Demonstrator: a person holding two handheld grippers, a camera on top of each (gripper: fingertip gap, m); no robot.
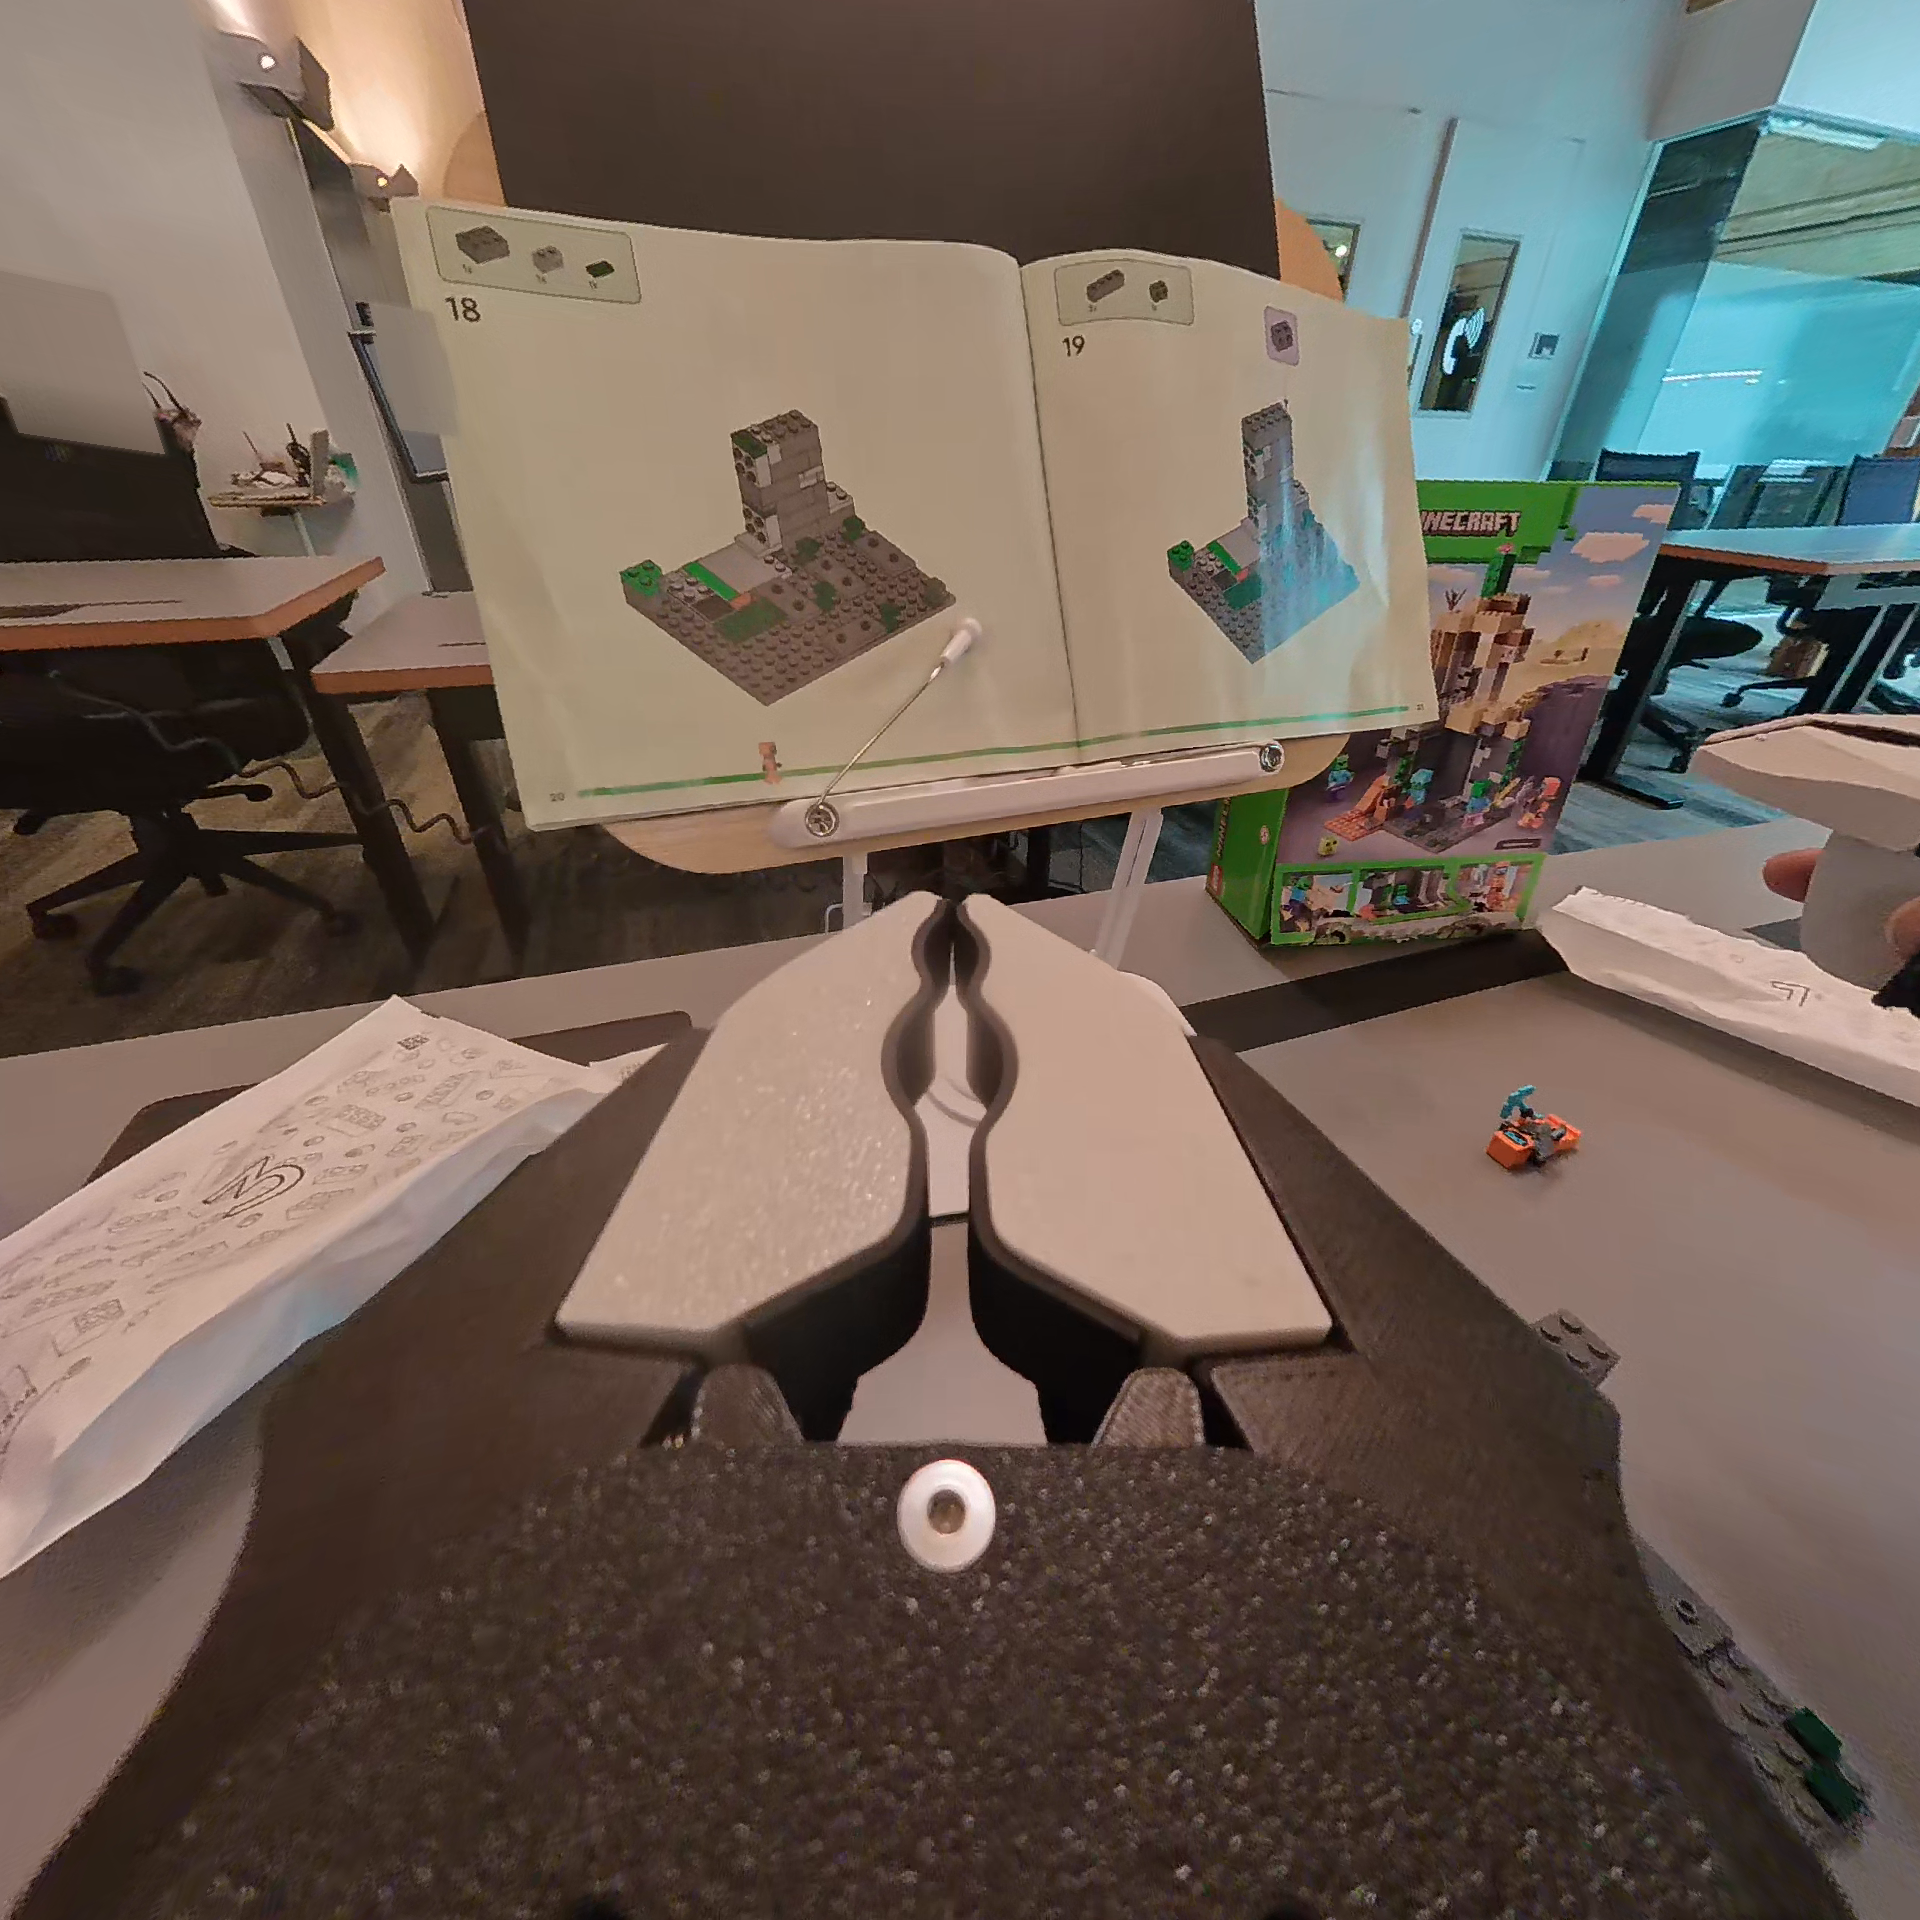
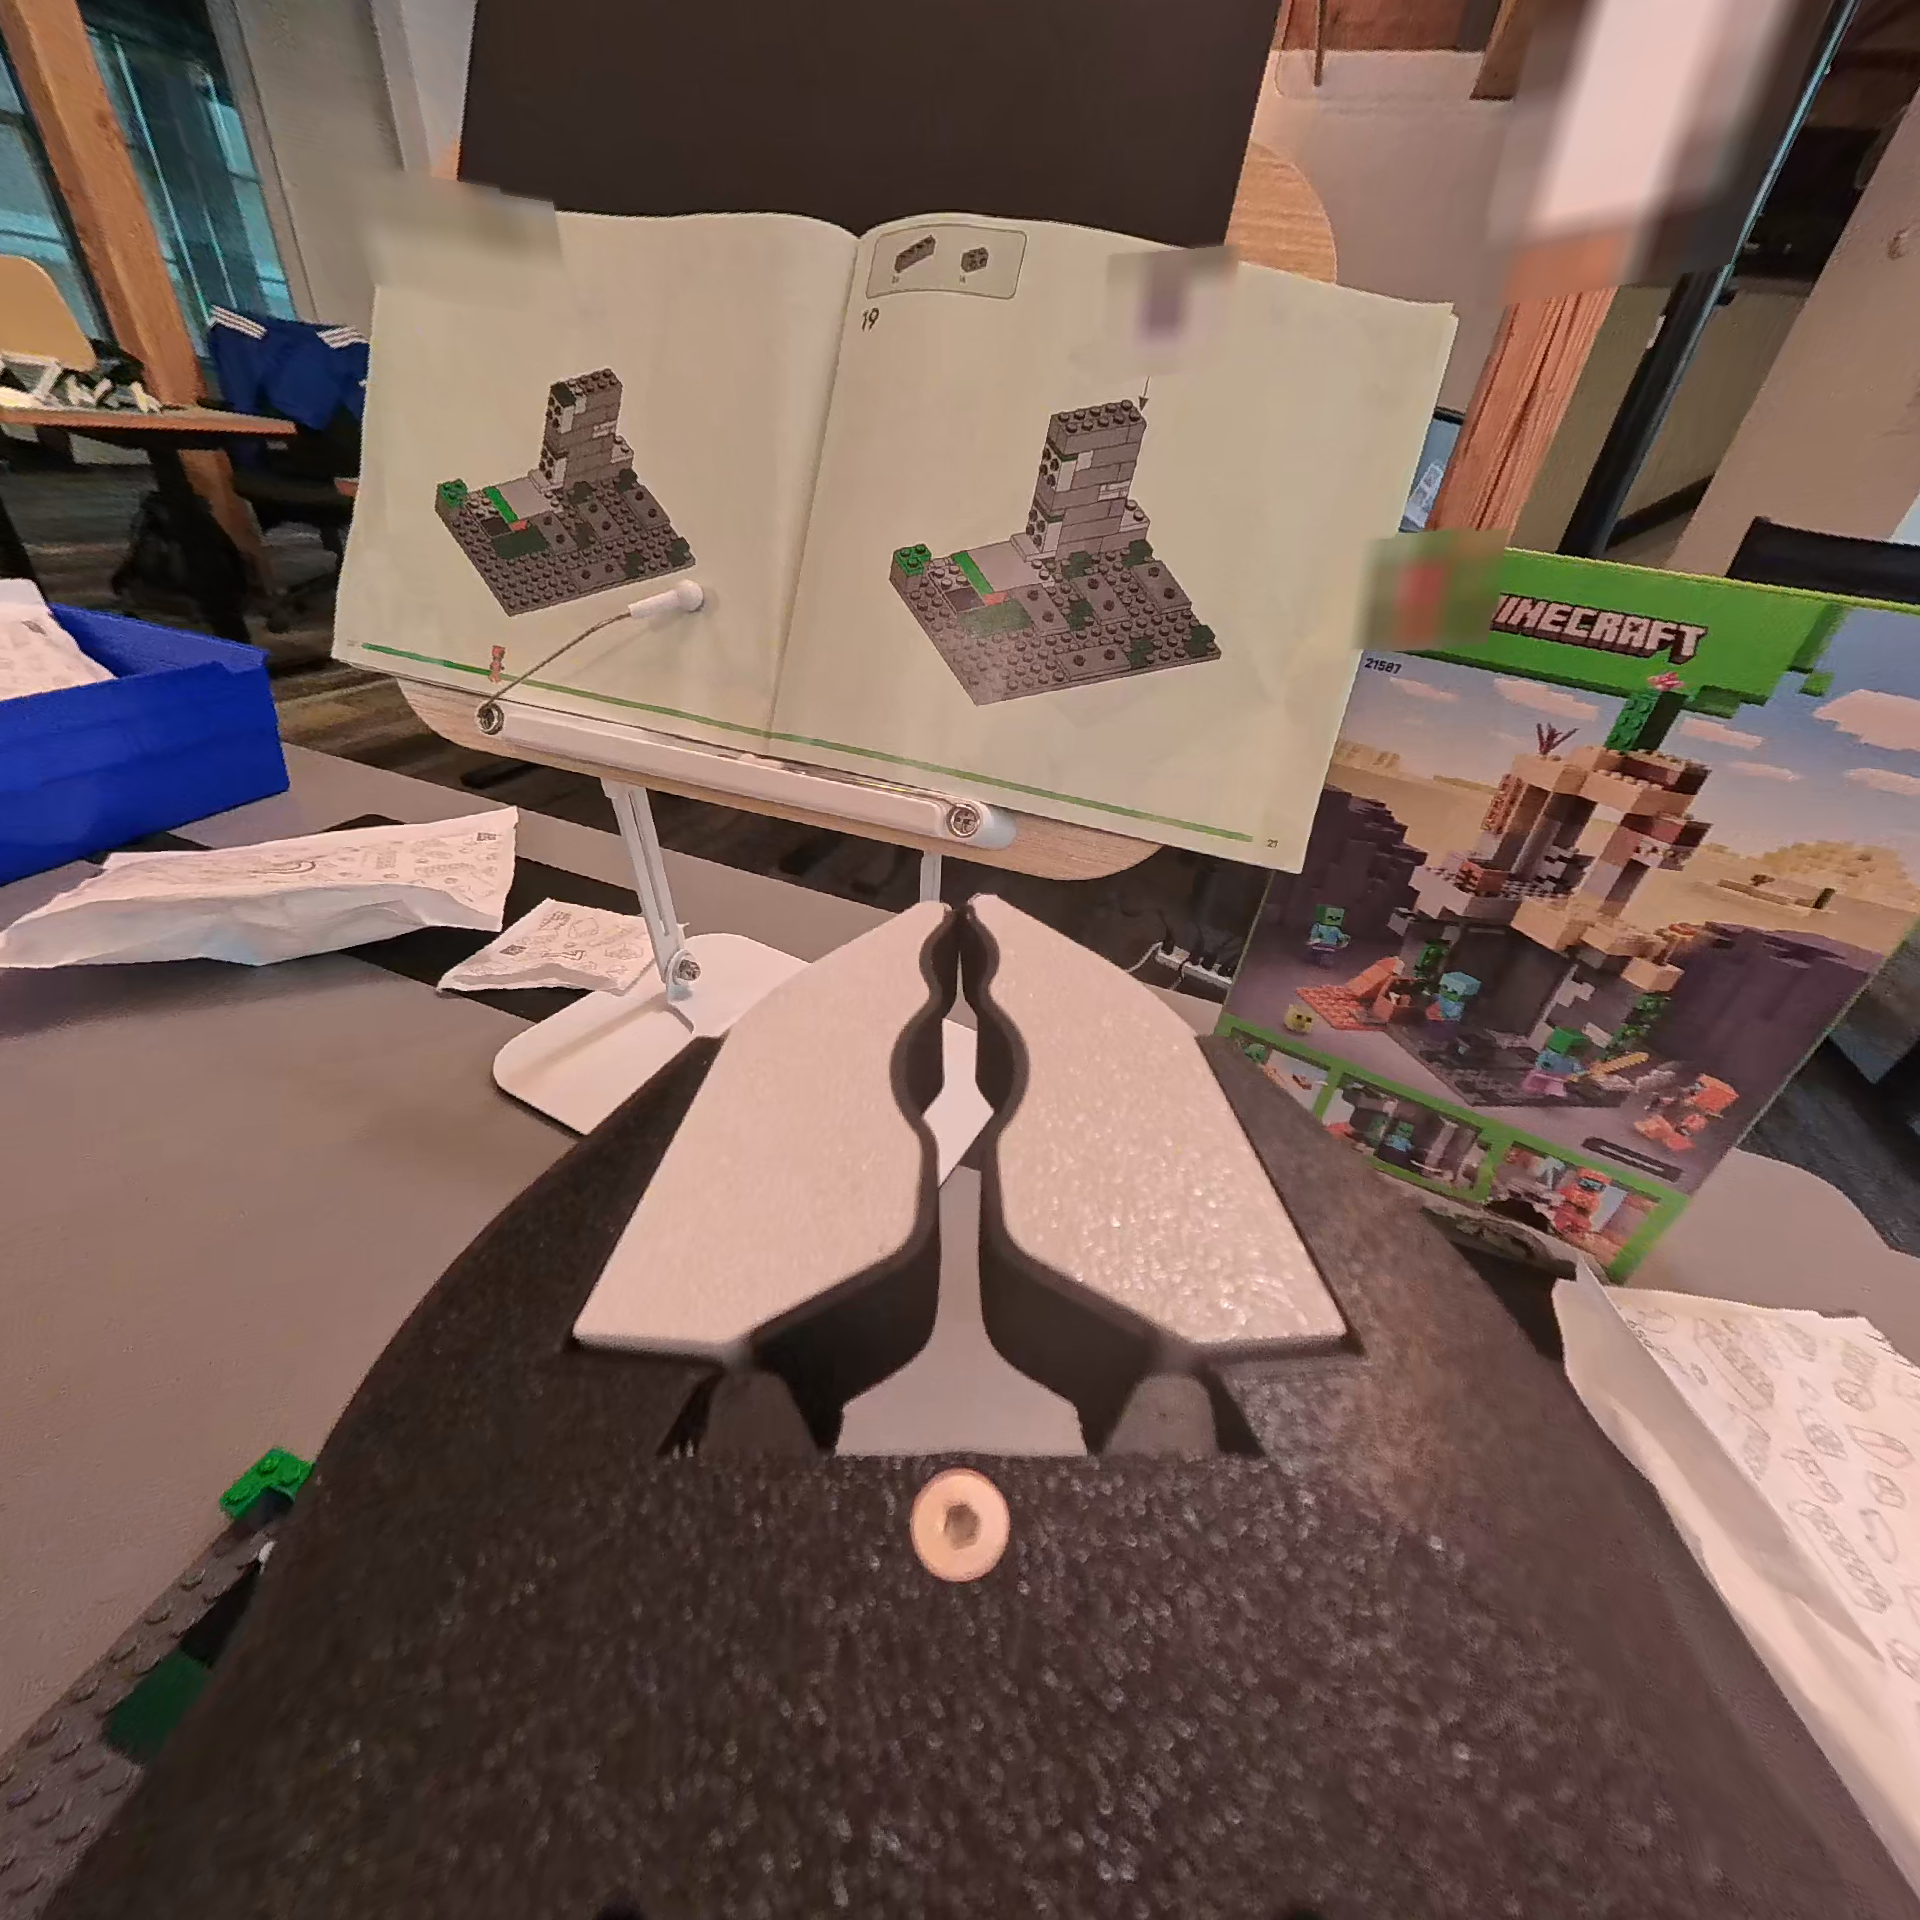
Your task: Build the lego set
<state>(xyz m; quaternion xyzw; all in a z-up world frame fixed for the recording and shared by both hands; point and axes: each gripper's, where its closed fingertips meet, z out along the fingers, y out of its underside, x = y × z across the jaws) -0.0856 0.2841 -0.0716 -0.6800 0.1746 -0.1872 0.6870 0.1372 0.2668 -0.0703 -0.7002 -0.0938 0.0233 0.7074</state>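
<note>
Both grippers are held level above the grey table (image 2: 260, 1143), aimed at the open instruction booklet (image 1: 831, 499) propped on a white and wood book stand (image 2: 665, 997).

Left gripper (image 1: 951, 920): the 2 pale grey fingers (image 1: 790, 1122) are drawn together, tips touching, nothing held between them. Right gripper (image 2: 958, 920): same state, tips closed, nothing held.

The build itself is barely seen. A dark grey studded plate with green pieces (image 2: 135, 1642) is caught at the lower left edge of the right wrist view, below the gripper body, and a grey studded corner (image 1: 1574, 1345) at the right edge of the left wrist view. A small orange and teal figure (image 1: 1536, 1132) lies alone on the table. The green set box (image 2: 1579, 935) stands right of the stand; white printed paper bags (image 1: 239, 1205) lie on either side, and a blue bin (image 2: 125, 727) sits far left.

Judged step: the pages are being consulted before the next brick is fetched.

Risks: the model sits under and behind both grippers, out of sight, so a blind descent could knock it or loosen bricks. The needed bricks are not seen; the wrong one could be picked. The loose bags could be snagged when reaching sideways.
</note>
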